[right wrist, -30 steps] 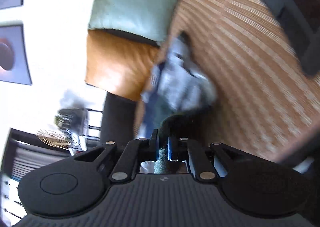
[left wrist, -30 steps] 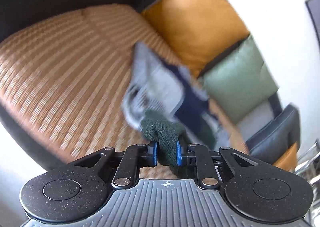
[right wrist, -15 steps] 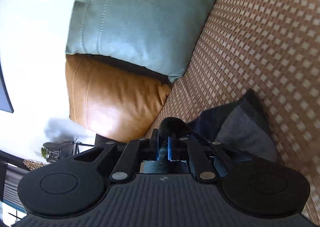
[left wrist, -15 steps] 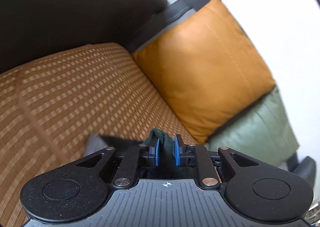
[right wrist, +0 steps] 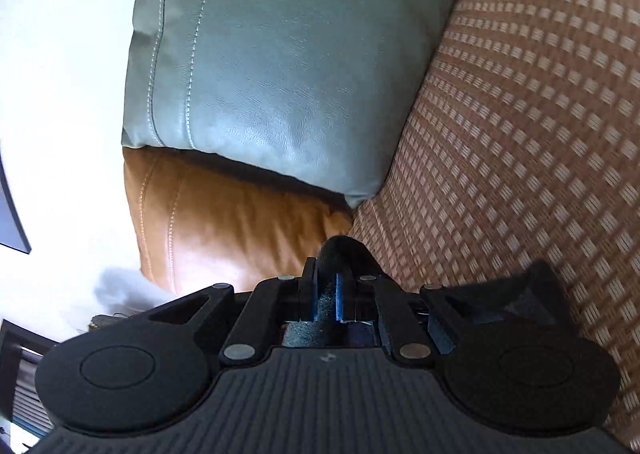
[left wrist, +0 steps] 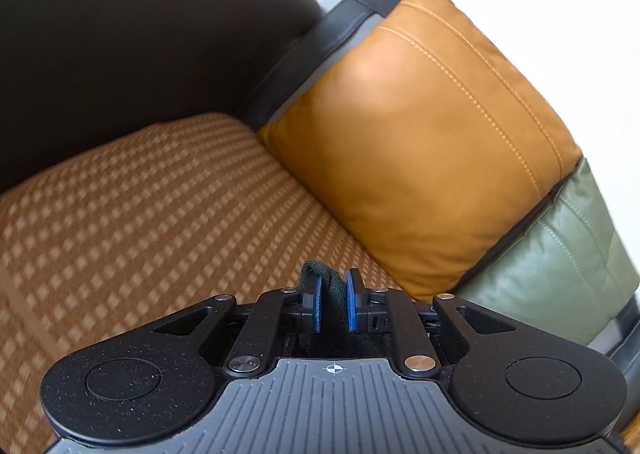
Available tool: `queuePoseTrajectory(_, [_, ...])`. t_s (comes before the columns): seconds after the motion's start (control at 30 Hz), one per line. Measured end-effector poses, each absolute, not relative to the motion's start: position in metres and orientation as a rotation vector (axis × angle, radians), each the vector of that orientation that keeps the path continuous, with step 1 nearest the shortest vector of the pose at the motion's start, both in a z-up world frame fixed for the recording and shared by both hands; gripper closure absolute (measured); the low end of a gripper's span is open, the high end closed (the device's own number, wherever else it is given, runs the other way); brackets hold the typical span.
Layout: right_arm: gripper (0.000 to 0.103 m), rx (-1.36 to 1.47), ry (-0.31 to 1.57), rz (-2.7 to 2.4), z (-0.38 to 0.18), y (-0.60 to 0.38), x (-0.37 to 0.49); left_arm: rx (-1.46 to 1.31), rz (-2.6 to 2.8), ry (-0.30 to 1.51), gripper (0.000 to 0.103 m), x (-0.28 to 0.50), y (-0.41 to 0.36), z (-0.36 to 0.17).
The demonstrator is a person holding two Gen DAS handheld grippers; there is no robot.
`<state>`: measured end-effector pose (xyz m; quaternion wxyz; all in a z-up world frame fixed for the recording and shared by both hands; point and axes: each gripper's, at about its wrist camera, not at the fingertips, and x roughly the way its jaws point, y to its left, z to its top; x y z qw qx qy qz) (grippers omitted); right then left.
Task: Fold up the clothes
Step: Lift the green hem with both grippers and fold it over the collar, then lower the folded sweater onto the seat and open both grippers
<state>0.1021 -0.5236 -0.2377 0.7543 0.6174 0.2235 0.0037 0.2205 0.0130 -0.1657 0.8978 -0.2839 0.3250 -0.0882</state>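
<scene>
The seat (left wrist: 160, 213) is brown with a pale check pattern. One cushion (left wrist: 420, 133) is orange-tan, the other cushion (right wrist: 272, 65) grey-green. The cloth (left wrist: 334, 290) is dark green.

I saw a woven mat (left wrist: 152, 213) with a tan check over the sofa seat. An orange cushion (left wrist: 420, 141) leaned on the dark backrest (left wrist: 120, 33), touching a green cushion (right wrist: 280, 65) beside it. A white wall (right wrist: 60, 93) stood behind both cushions.
</scene>
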Motion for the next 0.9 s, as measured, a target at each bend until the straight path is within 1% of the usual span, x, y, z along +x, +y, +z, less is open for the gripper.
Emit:
queuePoseTrajectory(0.07, [0.094, 1.318, 0.51, -0.041, -0.244, -0.521, 0.117, -0.539, -0.151, 0.705, 0.094, 0.236, 0.002, -0.179])
queuePoseTrajectory(0.2, [0.094, 1.283, 0.581, -0.145, -0.279, -0.515, 0.135, -0.454, -0.095, 0.802, 0.094, 0.261, -0.015, -0.214])
queuePoseTrajectory(0.23, [0.094, 1.262, 0.603, -0.167, -0.285, -0.514, 0.138, -0.435, -0.096, 0.826, 0.086, 0.265, -0.017, -0.221])
queuePoseTrajectory(0.27, [0.094, 1.24, 0.623, -0.19, -0.292, -0.512, 0.14, -0.42, -0.097, 0.85, 0.075, 0.269, -0.019, -0.226])
queuePoseTrajectory(0.3, [0.094, 1.253, 0.621, -0.189, -0.295, -0.512, 0.139, -0.422, -0.103, 0.869, 0.071, 0.271, -0.018, -0.228])
queuePoseTrajectory(0.33, [0.093, 1.266, 0.619, -0.188, -0.297, -0.511, 0.139, -0.433, -0.113, 0.876, 0.062, 0.272, -0.014, -0.227])
queuePoseTrajectory(0.37, [0.089, 1.278, 0.616, -0.186, -0.3, -0.511, 0.138, -0.446, -0.128, 0.878, 0.057, 0.273, -0.009, -0.223])
queuePoseTrajectory(0.4, [0.085, 1.295, 0.62, -0.177, -0.299, -0.513, 0.137, -0.451, -0.135, 0.872, 0.048, 0.273, -0.004, -0.216])
queuePoseTrajectory(0.43, [0.075, 1.29, 0.605, -0.189, -0.292, -0.515, 0.132, -0.452, -0.136, 0.862, 0.039, 0.272, 0.002, -0.207])
queuePoseTrajectory(0.47, [0.06, 1.285, 0.59, -0.201, -0.286, -0.518, 0.127, -0.439, -0.119, 0.839, 0.035, 0.27, 0.009, -0.196])
queuePoseTrajectory(0.5, [0.051, 1.274, 0.566, -0.22, -0.276, -0.52, 0.121, -0.429, -0.104, 0.817, 0.03, 0.267, 0.015, -0.185])
queuePoseTrajectory(0.53, [0.045, 1.264, 0.542, -0.239, -0.266, -0.523, 0.115, -0.423, -0.096, 0.799, 0.03, 0.264, 0.022, -0.174])
queuePoseTrajectory(0.63, [0.047, 1.215, 0.507, -0.219, -0.237, -0.526, 0.098, -0.348, -0.137, 0.77, 0.031, 0.244, 0.029, -0.15])
queuePoseTrajectory(0.73, [0.047, 0.975, 0.531, -0.153, -0.201, -0.511, 0.092, -0.193, -0.241, 0.768, 0.031, 0.217, 0.021, -0.136])
queuePoseTrajectory(0.8, [0.047, 0.762, 0.559, -0.123, -0.181, -0.493, 0.091, -0.059, -0.289, 0.795, 0.031, 0.2, 0.004, -0.147])
queuePoseTrajectory(0.9, [0.047, 0.572, 0.615, -0.091, -0.177, -0.478, 0.095, -0.008, -0.312, 0.83, 0.031, 0.192, -0.01, -0.167])
